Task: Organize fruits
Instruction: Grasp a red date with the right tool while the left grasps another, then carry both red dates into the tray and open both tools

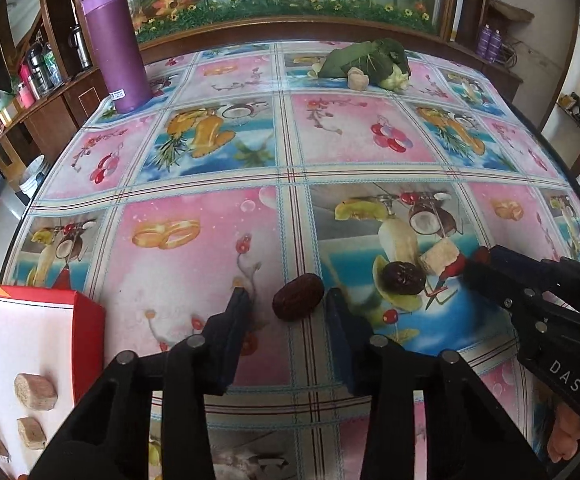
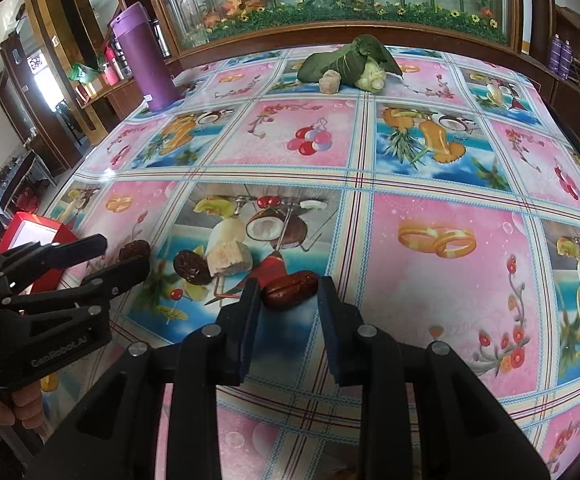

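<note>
My left gripper (image 1: 286, 300) is open, its fingers on either side of a dark red date (image 1: 298, 297) lying on the tablecloth. My right gripper (image 2: 288, 290) is open around a glossy red date (image 2: 290, 289); it also shows in the left wrist view (image 1: 486, 258). A darker date (image 1: 404, 278) and a pale dried-fruit cube (image 1: 439, 256) lie between them, seen also in the right wrist view (image 2: 192, 266) (image 2: 230, 258). A red box (image 1: 30, 360) with a white inside at lower left holds several dried pieces (image 1: 35, 392).
A purple tumbler (image 1: 116, 44) stands at the far left. A leafy vegetable (image 1: 370, 60) with a pale chunk (image 1: 358, 78) lies at the far edge. The fruit-print tablecloth (image 1: 210, 220) covers the table. A glass cabinet stands behind.
</note>
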The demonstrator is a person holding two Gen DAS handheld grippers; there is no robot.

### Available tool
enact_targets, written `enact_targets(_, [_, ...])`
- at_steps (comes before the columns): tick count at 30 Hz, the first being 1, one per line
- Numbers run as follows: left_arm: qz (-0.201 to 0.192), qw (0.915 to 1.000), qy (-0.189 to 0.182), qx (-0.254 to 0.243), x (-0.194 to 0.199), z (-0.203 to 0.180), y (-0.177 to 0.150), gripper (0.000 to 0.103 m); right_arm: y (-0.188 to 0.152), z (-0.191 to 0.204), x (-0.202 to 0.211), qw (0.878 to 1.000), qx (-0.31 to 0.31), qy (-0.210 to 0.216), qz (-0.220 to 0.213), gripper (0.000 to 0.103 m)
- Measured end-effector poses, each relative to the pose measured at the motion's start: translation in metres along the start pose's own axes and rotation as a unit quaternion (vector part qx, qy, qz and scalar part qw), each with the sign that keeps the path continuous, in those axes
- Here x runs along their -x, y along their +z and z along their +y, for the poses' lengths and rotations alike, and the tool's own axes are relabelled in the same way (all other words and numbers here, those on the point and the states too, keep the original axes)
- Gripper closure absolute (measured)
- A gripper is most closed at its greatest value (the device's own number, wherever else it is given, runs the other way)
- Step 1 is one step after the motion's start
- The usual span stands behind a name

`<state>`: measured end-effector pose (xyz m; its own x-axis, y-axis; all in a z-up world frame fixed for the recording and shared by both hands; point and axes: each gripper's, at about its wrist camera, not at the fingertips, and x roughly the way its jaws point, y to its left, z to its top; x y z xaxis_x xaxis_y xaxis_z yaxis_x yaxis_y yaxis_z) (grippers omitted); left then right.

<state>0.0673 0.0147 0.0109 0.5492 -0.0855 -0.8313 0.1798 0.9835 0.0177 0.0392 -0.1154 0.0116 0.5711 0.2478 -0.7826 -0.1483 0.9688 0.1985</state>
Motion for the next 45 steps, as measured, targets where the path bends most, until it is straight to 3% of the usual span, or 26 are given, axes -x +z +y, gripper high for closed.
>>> enact_targets(2, [0.000, 1.0000, -0.009, 0.000, 0.001, -0.002, 0.000, 0.079, 0.000, 0.000, 0.000, 1.000, 0.000, 0.000, 0.000, 0.072])
enact_targets(9, [-0.015, 0.9999, 0.001, 0.004, 0.012, -0.006, -0.007, 0.079, 0.000, 0.000, 0.000, 1.000, 0.001, -0.001, -0.002, 0.072])
enact_targets(18, [-0.067, 0.9976, -0.001, 0.015, 0.066, -0.003, -0.025, 0.079, 0.003, -0.008, 0.008, 0.999, -0.019, -0.013, -0.029, 0.072])
enact_targets(29, [-0.117, 0.9909, 0.021, 0.063, 0.127, 0.045, -0.062, 0.079, 0.004, -0.012, 0.026, 0.995, -0.054, -0.010, -0.079, 0.072])
enact_targets(37, [-0.130, 0.9849, 0.052, 0.102, 0.143, 0.091, -0.087, 0.079, -0.008, 0.041, 0.039, 0.993, -0.024, 0.040, -0.105, 0.072])
enact_targets(45, [-0.150, 0.9747, 0.079, 0.146, 0.158, 0.130, -0.110, 0.079, -0.015, 0.113, 0.034, 0.990, 0.018, 0.095, -0.100, 0.072])
